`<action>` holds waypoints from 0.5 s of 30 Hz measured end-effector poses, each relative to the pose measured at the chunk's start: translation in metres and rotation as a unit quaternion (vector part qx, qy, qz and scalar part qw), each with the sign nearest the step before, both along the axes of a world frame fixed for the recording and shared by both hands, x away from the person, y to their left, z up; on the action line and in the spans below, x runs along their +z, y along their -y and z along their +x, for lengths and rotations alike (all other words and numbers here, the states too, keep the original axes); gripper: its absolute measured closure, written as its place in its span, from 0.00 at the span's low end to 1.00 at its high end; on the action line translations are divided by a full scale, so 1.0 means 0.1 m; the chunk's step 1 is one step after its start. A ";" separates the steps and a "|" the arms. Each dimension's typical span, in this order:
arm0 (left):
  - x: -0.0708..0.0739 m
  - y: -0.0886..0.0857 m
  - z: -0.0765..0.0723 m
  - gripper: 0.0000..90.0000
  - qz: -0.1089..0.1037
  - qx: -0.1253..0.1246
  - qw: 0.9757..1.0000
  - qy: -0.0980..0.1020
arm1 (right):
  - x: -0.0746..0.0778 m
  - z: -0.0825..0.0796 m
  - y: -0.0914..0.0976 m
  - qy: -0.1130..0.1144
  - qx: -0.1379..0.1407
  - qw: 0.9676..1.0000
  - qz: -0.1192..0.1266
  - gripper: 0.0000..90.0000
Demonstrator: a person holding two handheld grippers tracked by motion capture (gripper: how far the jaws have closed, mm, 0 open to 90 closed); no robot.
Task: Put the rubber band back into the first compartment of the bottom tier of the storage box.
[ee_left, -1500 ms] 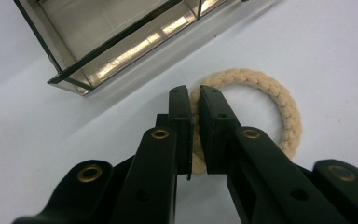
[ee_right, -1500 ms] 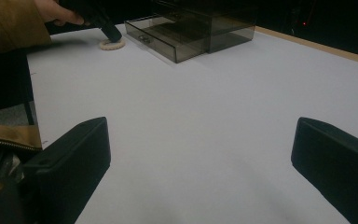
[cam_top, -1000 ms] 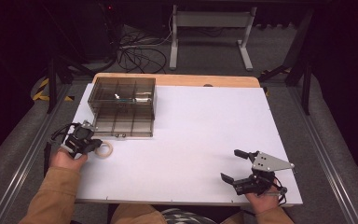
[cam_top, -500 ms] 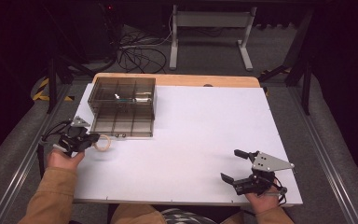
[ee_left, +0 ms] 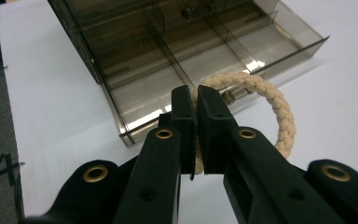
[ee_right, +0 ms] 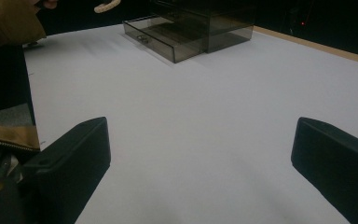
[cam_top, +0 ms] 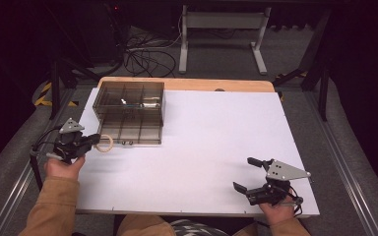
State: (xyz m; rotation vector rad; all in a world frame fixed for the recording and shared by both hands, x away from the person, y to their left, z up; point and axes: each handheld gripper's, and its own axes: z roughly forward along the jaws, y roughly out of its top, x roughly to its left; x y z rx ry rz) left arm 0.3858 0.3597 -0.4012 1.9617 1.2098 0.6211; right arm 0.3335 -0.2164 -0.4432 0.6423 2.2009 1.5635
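A smoky transparent organizer box (cam_top: pixel 130 96) stands at the table's far left, its lower drawer (cam_top: pixel 128 130) pulled out toward the person. My left gripper (cam_top: pixel 94 140) is shut on a beige braided rope ring (cam_top: pixel 104 143), held just off the drawer's front left corner. In the left gripper view the ring (ee_left: pixel 270 100) is pinched between the two black jaws, and the drawer's divided compartments (ee_left: pixel 177 70) lie behind it. My right gripper (cam_top: pixel 250 173) rests open near the table's front right with nothing between its jaws. The drawer (ee_right: pixel 165 37) also appears far off in the right gripper view.
The white tabletop (cam_top: pixel 216 132) spreads wide between the two grippers. Small items lie in the box's upper tray (cam_top: pixel 138 102). A wooden edge (cam_top: pixel 192 83) runs along the table's far side, with cables and a metal stand on the floor beyond.
My left gripper has lifted the rope ring and swung it a little toward the drawer's front corner. The right gripper has stayed where it was.
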 end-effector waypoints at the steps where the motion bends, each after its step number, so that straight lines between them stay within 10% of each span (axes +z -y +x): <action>1: 0.01 0.00 -0.01 0.96 -0.003 0.000 1.000 0.005 | 0.00 0.00 0.00 0.000 0.000 1.000 0.000 0.06; 15: 0.09 -0.05 -0.10 0.95 -0.029 0.010 0.998 0.060 | 0.00 0.00 0.00 0.000 0.000 1.000 0.000 0.06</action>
